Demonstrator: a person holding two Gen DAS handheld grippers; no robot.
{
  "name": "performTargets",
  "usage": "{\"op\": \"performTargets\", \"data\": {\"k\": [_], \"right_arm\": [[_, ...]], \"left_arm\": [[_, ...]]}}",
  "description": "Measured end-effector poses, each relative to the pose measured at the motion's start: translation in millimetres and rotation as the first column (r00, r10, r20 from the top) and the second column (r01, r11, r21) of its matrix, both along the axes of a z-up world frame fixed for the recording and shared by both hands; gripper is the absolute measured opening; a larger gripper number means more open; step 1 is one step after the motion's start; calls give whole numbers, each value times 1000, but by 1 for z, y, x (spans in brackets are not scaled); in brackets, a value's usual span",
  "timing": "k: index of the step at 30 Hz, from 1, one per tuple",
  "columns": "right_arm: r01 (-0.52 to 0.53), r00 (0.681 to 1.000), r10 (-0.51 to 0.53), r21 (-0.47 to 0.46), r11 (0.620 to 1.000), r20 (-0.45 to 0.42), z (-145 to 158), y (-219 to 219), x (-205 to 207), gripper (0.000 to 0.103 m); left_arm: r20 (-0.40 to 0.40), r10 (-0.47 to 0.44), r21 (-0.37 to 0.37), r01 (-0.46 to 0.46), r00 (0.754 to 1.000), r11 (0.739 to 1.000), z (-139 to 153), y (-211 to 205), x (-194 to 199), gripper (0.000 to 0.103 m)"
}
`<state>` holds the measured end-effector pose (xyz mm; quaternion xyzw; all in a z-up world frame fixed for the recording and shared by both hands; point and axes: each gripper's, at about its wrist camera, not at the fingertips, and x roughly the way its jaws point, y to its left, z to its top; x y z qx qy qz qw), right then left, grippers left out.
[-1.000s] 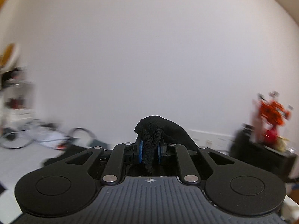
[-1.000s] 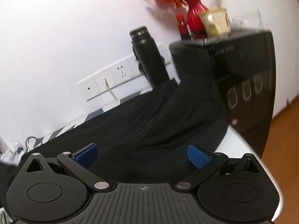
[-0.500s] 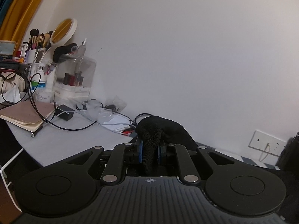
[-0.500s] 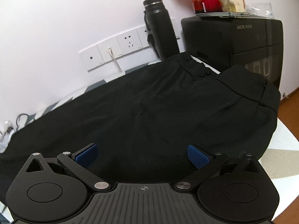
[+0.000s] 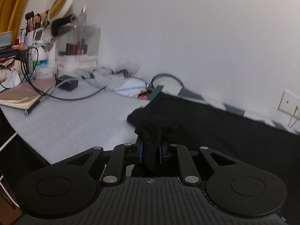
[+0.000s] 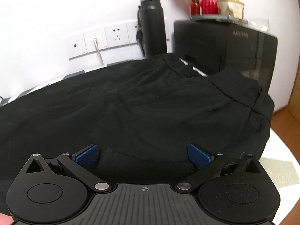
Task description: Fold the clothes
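Observation:
A pair of black trousers (image 6: 150, 108) lies spread across the white table, its waistband end (image 6: 238, 93) draped near the right edge. In the left wrist view the leg end of the trousers (image 5: 215, 123) stretches along the table toward the wall. My left gripper (image 5: 151, 154) is shut on a bunched fold of that black cloth, which sticks up between the blue pads. My right gripper (image 6: 144, 154) is open just above the near part of the trousers, nothing between its blue pads (image 6: 87, 154).
At the left end of the table (image 5: 75, 116) stand a clear cosmetics box (image 5: 78, 45), brushes, a notebook (image 5: 24, 95), a charger and cables. A black flask (image 6: 151, 24), wall sockets (image 6: 105, 39) and a black appliance (image 6: 225, 46) with a red vase (image 6: 208, 5) are at the right.
The left gripper has come down toward the table with the cloth still pinched, and now sees the trouser leg. The right gripper stayed open and dropped closer to the trousers.

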<state>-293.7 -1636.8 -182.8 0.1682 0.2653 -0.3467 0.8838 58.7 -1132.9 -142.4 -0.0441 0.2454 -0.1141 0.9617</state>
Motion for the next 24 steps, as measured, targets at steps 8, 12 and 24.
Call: {"op": "performTargets", "data": {"k": [8, 12, 24], "right_arm": [[-44, 999, 44, -45, 998, -15, -4, 5, 3, 102], [-61, 998, 62, -43, 997, 7, -5, 5, 2, 102], [-82, 996, 83, -24, 996, 38, -4, 1, -3, 102]], "left_arm": [[-26, -66, 28, 66, 998, 997, 20, 20, -25, 68], [7, -182, 80, 181, 983, 980, 34, 43, -71, 68], [-73, -224, 236, 235, 972, 943, -21, 58, -124, 61]]}}
